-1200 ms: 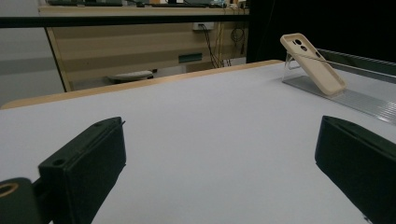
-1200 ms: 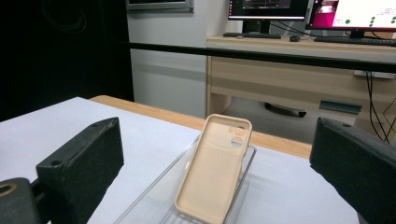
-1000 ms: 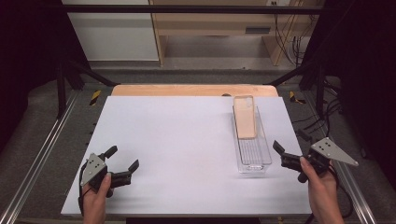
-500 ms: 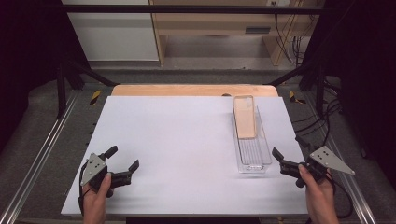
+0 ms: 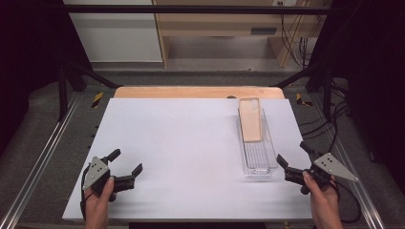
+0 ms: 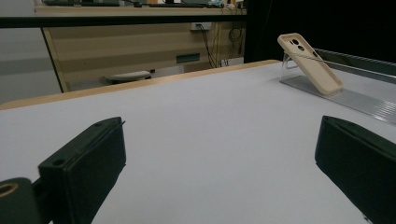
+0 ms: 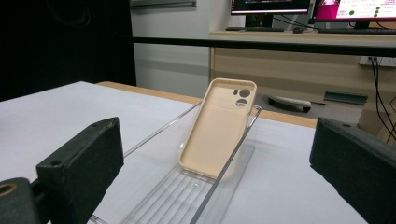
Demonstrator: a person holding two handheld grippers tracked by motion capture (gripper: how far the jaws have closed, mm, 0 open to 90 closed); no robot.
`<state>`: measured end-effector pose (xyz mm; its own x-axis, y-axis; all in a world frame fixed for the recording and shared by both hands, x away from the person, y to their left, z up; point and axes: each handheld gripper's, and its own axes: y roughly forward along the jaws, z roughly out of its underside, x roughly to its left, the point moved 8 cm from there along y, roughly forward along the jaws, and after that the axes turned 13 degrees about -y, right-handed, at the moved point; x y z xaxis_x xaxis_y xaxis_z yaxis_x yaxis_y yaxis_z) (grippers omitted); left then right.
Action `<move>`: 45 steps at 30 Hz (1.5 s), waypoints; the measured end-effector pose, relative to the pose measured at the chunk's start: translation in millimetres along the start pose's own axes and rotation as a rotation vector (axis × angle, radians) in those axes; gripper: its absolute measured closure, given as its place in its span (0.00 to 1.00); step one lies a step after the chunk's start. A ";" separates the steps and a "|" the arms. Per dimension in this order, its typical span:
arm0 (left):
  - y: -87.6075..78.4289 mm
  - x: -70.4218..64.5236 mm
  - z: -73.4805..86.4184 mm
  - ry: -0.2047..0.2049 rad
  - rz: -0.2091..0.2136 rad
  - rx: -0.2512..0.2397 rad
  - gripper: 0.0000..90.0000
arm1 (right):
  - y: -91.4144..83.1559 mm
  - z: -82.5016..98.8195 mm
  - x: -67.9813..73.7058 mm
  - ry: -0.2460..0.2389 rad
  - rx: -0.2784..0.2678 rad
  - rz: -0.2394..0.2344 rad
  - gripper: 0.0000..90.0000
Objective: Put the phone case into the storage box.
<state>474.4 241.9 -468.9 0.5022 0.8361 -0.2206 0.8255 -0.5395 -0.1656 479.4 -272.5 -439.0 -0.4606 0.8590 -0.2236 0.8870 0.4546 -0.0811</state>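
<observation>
While the beige phone case (image 7: 215,128) leans in the long clear plastic tray (image 5: 258,164), the right gripper (image 5: 295,160) waits near it — spread wide, and the left gripper (image 5: 127,163) far left — spread too.

Beyond my white table (image 5: 181,143) with its wooden far edge runs grey floor (image 5: 215,76); a pale wooden bench (image 5: 229,24) stands behind, cables (image 5: 291,28) hanging at its right, lit monitors (image 7: 308,7) on top, darkness either side
</observation>
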 end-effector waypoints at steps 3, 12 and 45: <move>0.1 -0.1 0.0 0.000 0.001 0.000 0.02 | 0.1 2.0 0.1 -0.001 0.002 0.000 0.04; 0.0 -0.3 -0.2 0.000 0.003 -0.001 0.02 | 1.9 9.1 5.1 -0.017 0.011 -0.011 0.04; -0.6 -0.8 -1.8 -0.007 0.004 -0.014 0.02 | 11.3 18.5 32.5 -0.029 -0.020 -0.095 0.03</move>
<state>473.9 241.7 -466.9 0.5038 0.8331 -0.2285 0.8269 -0.5416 -0.1515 475.0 -243.8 -465.2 -0.5410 0.8049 -0.2437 0.8386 0.5383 -0.0835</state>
